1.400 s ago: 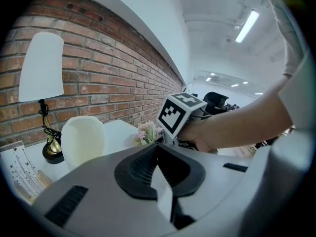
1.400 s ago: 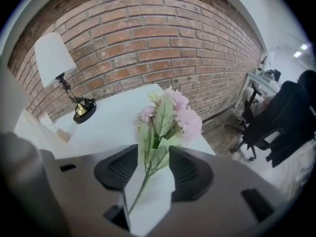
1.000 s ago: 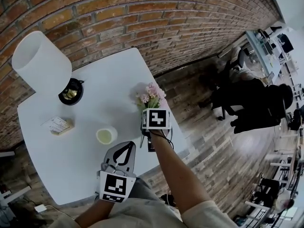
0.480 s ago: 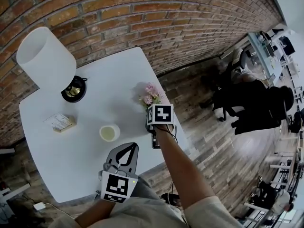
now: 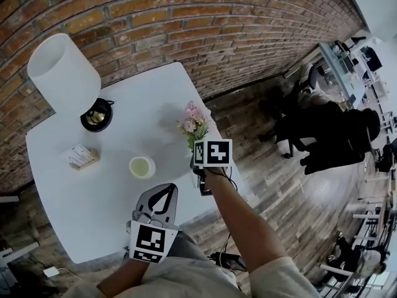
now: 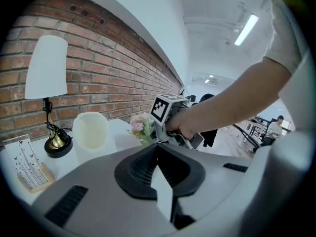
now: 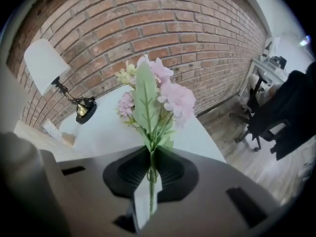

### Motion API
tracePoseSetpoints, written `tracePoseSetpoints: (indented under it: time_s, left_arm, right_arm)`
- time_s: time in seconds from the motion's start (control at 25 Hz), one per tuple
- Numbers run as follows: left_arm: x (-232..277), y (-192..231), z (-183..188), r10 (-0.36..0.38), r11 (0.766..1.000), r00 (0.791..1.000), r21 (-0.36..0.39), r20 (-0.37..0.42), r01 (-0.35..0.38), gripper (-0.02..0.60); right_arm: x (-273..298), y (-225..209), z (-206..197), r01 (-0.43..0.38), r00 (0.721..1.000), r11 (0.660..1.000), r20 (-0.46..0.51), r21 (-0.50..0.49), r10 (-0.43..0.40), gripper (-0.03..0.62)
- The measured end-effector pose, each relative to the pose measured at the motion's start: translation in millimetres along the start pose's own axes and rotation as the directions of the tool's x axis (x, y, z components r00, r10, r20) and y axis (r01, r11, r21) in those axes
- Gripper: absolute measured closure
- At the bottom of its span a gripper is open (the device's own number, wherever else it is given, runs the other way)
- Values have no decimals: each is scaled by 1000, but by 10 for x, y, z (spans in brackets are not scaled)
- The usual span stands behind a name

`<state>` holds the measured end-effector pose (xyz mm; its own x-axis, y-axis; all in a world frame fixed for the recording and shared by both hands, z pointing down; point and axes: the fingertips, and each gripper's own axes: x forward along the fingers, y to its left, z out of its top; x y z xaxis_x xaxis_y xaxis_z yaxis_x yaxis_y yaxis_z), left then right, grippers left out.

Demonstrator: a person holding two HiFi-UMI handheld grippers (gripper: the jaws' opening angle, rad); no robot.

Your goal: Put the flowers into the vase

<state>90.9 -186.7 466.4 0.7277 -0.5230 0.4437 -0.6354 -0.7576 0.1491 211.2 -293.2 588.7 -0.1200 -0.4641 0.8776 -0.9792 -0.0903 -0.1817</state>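
A small bunch of pink flowers (image 5: 194, 121) with green leaves stands up from my right gripper (image 5: 198, 164) near the table's right edge. In the right gripper view the green stems (image 7: 150, 174) run down between the jaws, which are closing and pinch them; the blooms (image 7: 168, 95) rise in front. The vase (image 5: 142, 166), a pale round cup, stands on the white table to the left of the flowers and shows in the left gripper view (image 6: 90, 130) too. My left gripper (image 5: 165, 194) hovers at the table's near edge, shut and holding nothing, its tips (image 6: 160, 184) pointing toward the vase.
A lamp with a white shade (image 5: 64, 73) and a dark base (image 5: 96, 118) stands at the back left by the brick wall. A small card holder (image 5: 79, 157) sits left of the vase. The table (image 5: 93, 216) ends just right of the flowers; office chairs (image 5: 322, 135) stand beyond.
My right gripper has closed on the flower stems and lifted the bunch slightly off the table. The left gripper has stayed where it was.
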Motion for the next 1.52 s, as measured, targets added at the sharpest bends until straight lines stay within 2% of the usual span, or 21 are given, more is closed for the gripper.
tracePoseSetpoints:
  time_s: [0.24,0.4,0.68,0.96,1.2,1.36,1.52]
  left_arm:
    - [-117,-9,1,13,1000,1000,9,12,-13,581]
    - [-204,-21,5,20,1000,1000,15,24,-20,581]
    - [-386,-39,11,33,999,999,19,40,-34,581]
    - [-550,-24,35,53,998,996,27,68,-55,581]
    - [-716,-1,71,75,997,993,29,90,-78,581]
    - [-818,27,77,89,995,991,28,102,-93,581]
    - [-927,78,87,107,994,988,25,112,-111,580]
  right_arm:
    - [-283,50,32,-34,988,999,150,17,31,553]
    - [-552,104,108,-41,956,999,291,8,37,553]
    - [-1124,393,273,-63,853,997,517,-42,76,553]
    - [-1676,766,423,-72,730,991,671,-114,130,553]
    - [-2135,1142,529,-97,621,977,755,-191,210,553]
    - [-2312,1368,573,-105,574,967,780,-234,251,553]
    - [-2436,1557,603,-116,546,957,788,-265,284,553]
